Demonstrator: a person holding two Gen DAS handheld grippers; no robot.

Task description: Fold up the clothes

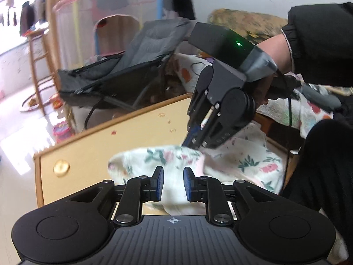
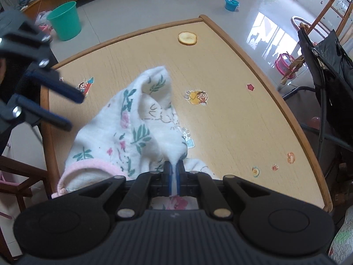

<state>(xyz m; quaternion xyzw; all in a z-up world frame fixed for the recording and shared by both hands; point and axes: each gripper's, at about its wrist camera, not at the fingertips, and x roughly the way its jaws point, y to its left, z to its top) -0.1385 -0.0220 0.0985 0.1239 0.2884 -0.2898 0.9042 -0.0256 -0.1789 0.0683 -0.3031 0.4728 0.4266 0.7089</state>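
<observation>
Right hand-held gripper [image 2: 174, 176] pinching fold of white floral garment [image 2: 132, 128], pink-trimmed, draped on wooden counter [image 2: 242, 121]. Left hand-held gripper [image 1: 173, 182] spread, holding nothing, just above garment. Cartoon stickers [image 2: 196, 97] beyond; green bucket [image 2: 65, 21] on floor.

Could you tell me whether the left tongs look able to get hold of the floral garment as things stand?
Probably yes: the left tongs are open with the floral garment just ahead and nothing between them, while the right tongs already pinch its other part.
</observation>
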